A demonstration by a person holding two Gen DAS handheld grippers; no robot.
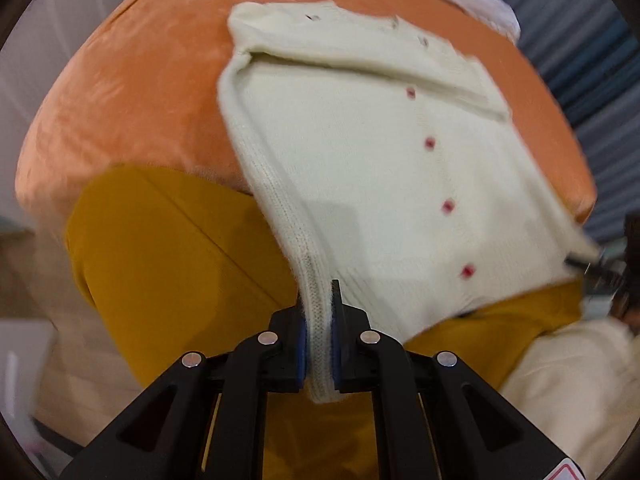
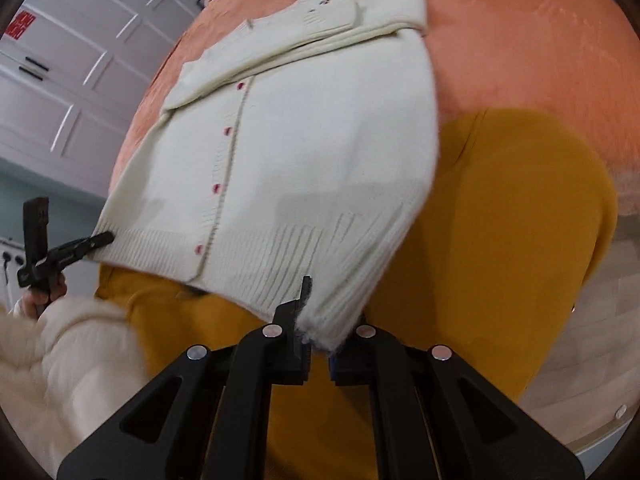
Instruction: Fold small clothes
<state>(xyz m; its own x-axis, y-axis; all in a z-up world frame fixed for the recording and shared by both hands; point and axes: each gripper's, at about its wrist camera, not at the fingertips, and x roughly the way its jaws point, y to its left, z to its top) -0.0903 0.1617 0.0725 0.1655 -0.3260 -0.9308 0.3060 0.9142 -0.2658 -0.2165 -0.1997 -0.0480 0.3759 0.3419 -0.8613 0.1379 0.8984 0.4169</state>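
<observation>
Holding hem corners of 1 cream cardigan [image 1: 360,152], both tongs clamped: left gripper [image 1: 319,344] narrow on ribbed edge, right gripper [image 2: 319,346] narrow on the other hem corner. Cardigan lies on the orange bedspread [image 1: 132,92], hem end raised off it above the mustard garment [image 1: 168,264], collar end still flat w/ sleeves [image 2: 280,52] folded across the chest. Step looks like the bottom-to-top fold: keep both corners level, hem taut, carry it over to the collar, drop square so edges line up, don't drag the sleeves. Count: 2 grippers, 1 cardigan, 1 mustard garment, 4 red buttons [image 1: 430,143] visible below the sleeves
</observation>
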